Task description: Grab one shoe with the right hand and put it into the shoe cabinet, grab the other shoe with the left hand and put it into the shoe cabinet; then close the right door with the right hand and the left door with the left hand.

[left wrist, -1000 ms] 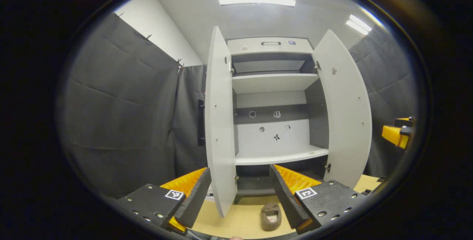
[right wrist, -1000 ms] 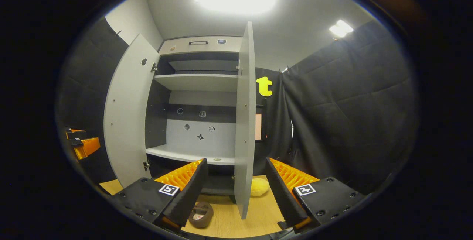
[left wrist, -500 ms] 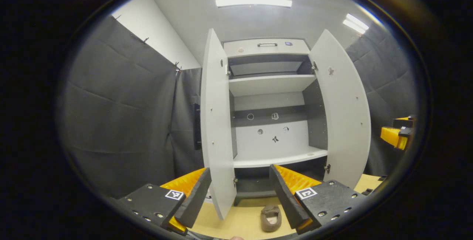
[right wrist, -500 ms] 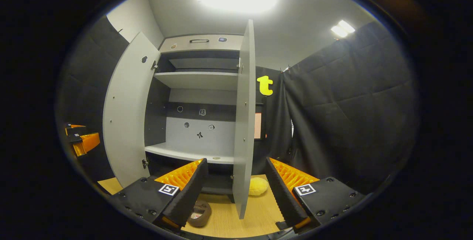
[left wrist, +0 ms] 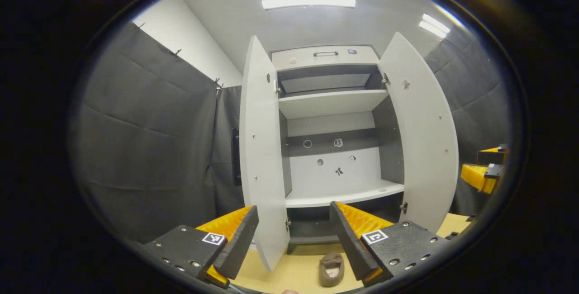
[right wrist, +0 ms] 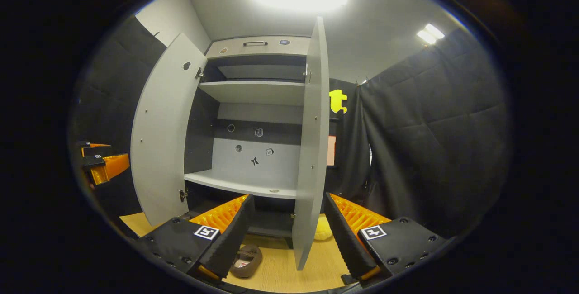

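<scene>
left tongs jaws apart, empty, facing the shoe cabinet with left door and right door both swung open, shelves bare. brown shoe on the wooden floor in front of cabinet base. right tongs jaws apart, empty, straddling right door's edge; yellow shoe on the floor behind that door
</scene>
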### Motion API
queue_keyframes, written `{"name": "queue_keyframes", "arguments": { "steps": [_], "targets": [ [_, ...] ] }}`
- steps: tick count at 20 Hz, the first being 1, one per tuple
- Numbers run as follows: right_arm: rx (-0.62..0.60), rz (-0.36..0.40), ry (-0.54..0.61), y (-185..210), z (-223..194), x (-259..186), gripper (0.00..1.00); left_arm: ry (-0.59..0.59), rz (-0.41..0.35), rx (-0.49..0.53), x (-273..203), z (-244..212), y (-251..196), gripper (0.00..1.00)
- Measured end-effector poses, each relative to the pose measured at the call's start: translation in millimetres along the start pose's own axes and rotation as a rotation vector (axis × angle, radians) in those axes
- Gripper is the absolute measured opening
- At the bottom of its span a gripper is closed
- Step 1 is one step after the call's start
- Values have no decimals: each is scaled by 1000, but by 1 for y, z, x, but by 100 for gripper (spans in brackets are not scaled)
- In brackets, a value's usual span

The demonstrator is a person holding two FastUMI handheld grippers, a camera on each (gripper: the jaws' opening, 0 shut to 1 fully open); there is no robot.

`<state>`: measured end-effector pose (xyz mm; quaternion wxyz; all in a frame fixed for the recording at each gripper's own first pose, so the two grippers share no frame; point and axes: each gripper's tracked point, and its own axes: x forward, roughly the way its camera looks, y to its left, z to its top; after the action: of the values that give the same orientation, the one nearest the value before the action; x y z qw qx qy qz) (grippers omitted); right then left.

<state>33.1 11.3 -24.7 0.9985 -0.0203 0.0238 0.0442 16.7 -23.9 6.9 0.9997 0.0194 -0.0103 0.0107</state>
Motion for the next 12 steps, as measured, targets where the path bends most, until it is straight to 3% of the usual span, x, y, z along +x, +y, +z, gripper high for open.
{"name": "queue_keyframes", "arguments": {
  "steps": [4,5,6,12],
  "targets": [
    [29,81,31,18,-13,16,97,-2,33,26,1,1,-9,100],
    [32,99,41,23,-19,20,98,-2,43,23,-1,-1,-9,93],
    [33,116,62,29,-25,25,97,0,51,17,-3,-1,-8,96],
    [51,220,202,74,-76,49,97,1,109,39,-4,-4,16,93]
  ]
}}
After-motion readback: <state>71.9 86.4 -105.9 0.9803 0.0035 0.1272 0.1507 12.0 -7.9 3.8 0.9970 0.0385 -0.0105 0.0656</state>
